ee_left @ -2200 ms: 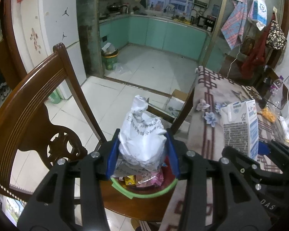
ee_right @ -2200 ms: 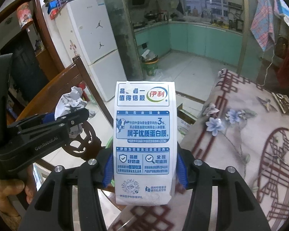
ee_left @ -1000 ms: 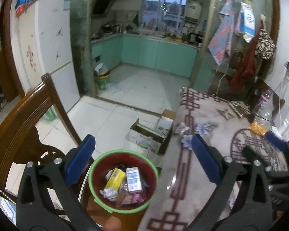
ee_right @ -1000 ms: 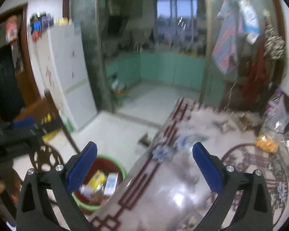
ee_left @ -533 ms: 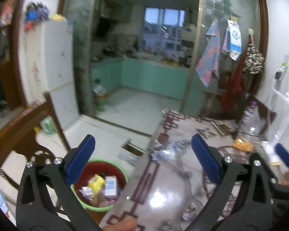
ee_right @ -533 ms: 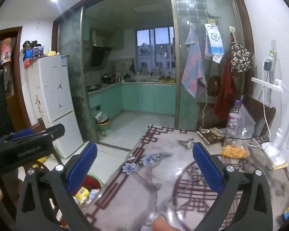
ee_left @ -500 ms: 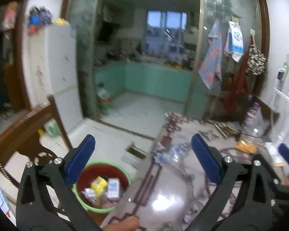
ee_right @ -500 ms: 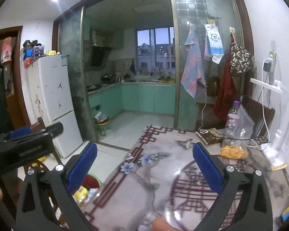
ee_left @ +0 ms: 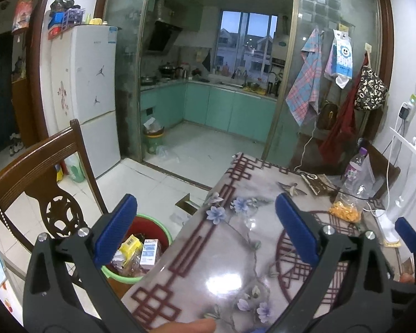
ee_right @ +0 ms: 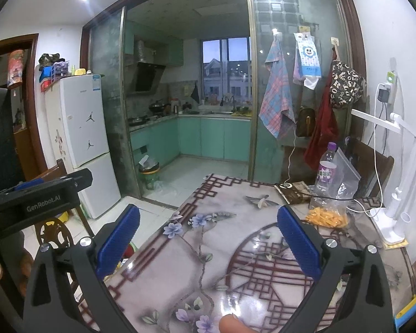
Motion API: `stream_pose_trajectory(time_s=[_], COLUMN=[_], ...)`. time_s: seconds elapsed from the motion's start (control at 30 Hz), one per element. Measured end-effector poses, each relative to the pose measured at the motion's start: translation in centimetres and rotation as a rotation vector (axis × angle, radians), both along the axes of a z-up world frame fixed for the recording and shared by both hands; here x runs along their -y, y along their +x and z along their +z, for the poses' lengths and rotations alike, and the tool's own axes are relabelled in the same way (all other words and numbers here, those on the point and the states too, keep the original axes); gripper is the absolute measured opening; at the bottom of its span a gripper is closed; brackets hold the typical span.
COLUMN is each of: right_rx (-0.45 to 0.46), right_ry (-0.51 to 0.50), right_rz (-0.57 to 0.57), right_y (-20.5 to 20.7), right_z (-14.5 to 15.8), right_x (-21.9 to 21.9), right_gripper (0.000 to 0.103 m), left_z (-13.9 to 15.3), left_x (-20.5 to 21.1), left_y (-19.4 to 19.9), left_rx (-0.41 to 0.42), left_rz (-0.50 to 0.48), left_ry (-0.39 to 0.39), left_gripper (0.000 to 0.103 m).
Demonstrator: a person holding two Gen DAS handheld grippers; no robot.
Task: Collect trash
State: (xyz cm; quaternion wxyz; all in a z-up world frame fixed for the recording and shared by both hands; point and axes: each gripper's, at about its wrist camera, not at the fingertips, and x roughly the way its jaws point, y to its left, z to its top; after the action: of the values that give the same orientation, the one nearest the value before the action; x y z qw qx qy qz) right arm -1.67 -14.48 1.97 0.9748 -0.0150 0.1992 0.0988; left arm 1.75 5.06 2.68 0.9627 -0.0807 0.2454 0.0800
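Note:
A red bin with a green rim (ee_left: 163, 229) sits on a wooden chair seat beside the table, holding cartons (ee_left: 149, 251) and wrappers. My left gripper (ee_left: 206, 229) is open and empty, raised above the table's left edge with the bin low to its left. My right gripper (ee_right: 208, 241) hangs open and empty over the patterned table (ee_right: 235, 249). In the right wrist view the bin (ee_right: 131, 249) is only a sliver behind the left fingertip. The left gripper's body (ee_right: 36, 197) shows at the left edge there.
A wooden chair back (ee_left: 41, 166) rises left of the bin. At the table's far right stand a plastic bottle (ee_right: 326, 170), a bag of orange snacks (ee_right: 327, 216), a dark packet (ee_right: 294, 191) and a white desk lamp (ee_right: 396, 216). A cardboard box (ee_left: 187, 204) lies on the floor.
Both grippers let go of the crumpled bag and the milk carton, which now lie in the bin, and opened. Both then rose and swung right over the table.

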Motion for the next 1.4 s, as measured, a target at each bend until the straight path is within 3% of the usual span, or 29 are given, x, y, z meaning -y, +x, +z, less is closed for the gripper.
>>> stream_pose_trajectory(time_s=[1.4], right_rx=[-0.015], right_ry=[0.016], right_rz=[0.015], right_y=[-0.4], right_z=[-0.2], right_x=[0.3], right_gripper=[0.096], left_z=[-0.2], left_x=[0.9], left_y=[-0.3], left_rx=[-0.035], left_rz=[-0.016], left_ry=[0.008], left_gripper=[0.098])
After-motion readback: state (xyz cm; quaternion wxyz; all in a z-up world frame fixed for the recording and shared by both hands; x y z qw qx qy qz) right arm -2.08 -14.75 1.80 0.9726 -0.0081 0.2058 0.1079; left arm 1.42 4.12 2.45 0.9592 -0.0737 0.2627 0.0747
